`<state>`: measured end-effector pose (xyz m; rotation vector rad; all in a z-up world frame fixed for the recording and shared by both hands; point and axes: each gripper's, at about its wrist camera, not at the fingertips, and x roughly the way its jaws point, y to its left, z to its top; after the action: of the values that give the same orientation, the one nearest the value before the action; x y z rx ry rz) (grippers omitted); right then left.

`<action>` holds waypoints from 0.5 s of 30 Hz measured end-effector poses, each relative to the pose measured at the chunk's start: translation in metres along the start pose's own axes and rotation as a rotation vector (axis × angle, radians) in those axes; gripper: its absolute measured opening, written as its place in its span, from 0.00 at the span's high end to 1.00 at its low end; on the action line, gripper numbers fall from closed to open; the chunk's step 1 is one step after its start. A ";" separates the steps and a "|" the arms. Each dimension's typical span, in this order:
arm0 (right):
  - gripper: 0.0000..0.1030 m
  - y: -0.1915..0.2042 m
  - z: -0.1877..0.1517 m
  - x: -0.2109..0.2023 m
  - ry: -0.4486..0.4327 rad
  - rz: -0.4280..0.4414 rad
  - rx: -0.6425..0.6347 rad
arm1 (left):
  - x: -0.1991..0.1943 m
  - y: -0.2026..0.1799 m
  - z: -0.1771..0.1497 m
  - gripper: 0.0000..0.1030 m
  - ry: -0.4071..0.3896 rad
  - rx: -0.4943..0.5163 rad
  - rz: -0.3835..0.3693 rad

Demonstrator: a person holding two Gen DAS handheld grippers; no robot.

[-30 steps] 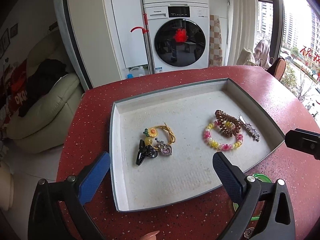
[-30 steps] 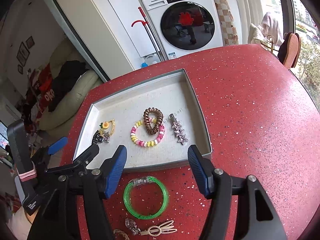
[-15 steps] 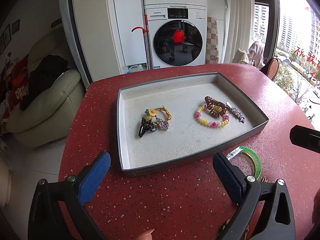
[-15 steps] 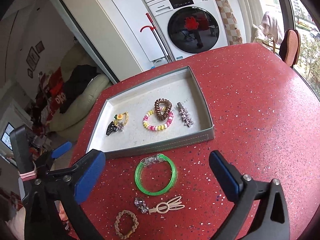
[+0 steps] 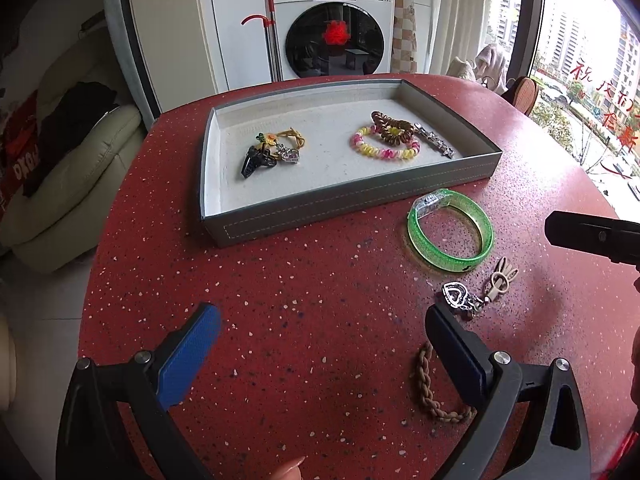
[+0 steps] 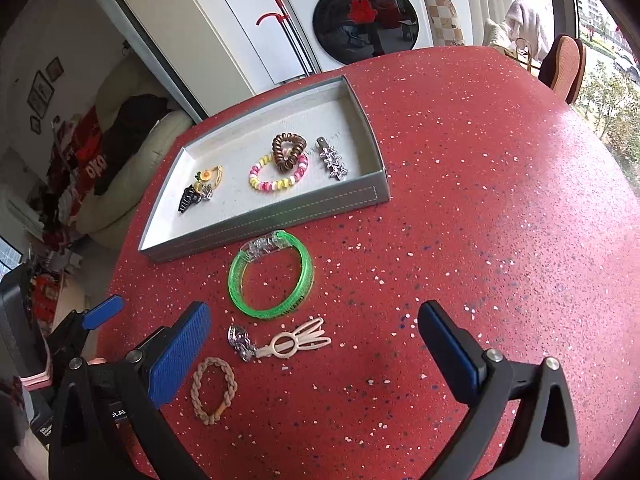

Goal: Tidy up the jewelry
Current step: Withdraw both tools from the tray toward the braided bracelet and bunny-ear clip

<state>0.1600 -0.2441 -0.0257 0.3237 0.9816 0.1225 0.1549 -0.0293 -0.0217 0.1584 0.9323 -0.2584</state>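
A grey tray on the red table holds a beaded bracelet, a brown coil tie, a star clip and a black clip with yellow tie. In front of the tray lie a green bangle, a beige clip with heart charm and a braided tan band. My left gripper is open above bare table. My right gripper is open wide over the beige clip, touching nothing.
The red speckled table curves away at its left edge. A cream sofa sits left, a washing machine behind, a chair at the far right by the window.
Both grippers pulled back from the tray toward the table's near side. The right jaws widened from partly open to fully open. Loose jewelry in front of the tray came into view.
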 end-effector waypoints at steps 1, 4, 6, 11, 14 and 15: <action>0.00 0.000 -0.003 0.001 0.010 -0.009 0.002 | 0.000 -0.002 -0.003 0.00 0.003 0.003 -0.003; 0.00 0.000 -0.009 0.001 0.032 -0.036 0.011 | -0.001 -0.006 -0.010 0.00 0.011 0.013 0.003; 0.00 0.002 -0.013 0.003 0.048 -0.057 0.014 | -0.001 -0.008 -0.013 0.00 0.015 0.013 0.001; 0.09 0.011 -0.021 0.012 0.069 -0.119 0.020 | -0.001 -0.011 -0.021 0.00 0.015 0.021 0.017; 0.20 0.016 -0.024 0.019 0.082 -0.143 0.031 | 0.000 -0.010 -0.026 0.00 0.025 0.022 0.016; 0.22 0.018 -0.025 0.021 0.085 -0.149 0.036 | 0.000 -0.009 -0.027 0.00 0.028 0.021 0.019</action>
<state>0.1517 -0.2166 -0.0490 0.2792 1.0896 -0.0174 0.1312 -0.0314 -0.0381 0.1904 0.9553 -0.2488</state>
